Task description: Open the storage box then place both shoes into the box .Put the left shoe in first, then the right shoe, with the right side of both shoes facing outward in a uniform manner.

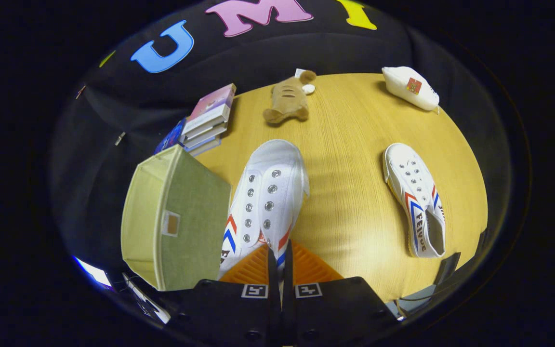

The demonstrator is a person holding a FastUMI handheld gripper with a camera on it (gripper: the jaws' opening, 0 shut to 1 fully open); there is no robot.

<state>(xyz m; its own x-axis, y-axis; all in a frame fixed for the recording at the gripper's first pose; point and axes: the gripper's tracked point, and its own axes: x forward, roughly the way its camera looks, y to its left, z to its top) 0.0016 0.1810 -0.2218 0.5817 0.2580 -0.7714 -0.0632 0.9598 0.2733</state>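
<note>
gripping shoe [264,197] in claw [280,255], beside box [181,221]

Bright glare on table [354,202], fisheye-warped edges.

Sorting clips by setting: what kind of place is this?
Likely a staged booth, not a home: a wooden table against black cloth, with books and a plush toy. The gripper holds a shoe.
</note>
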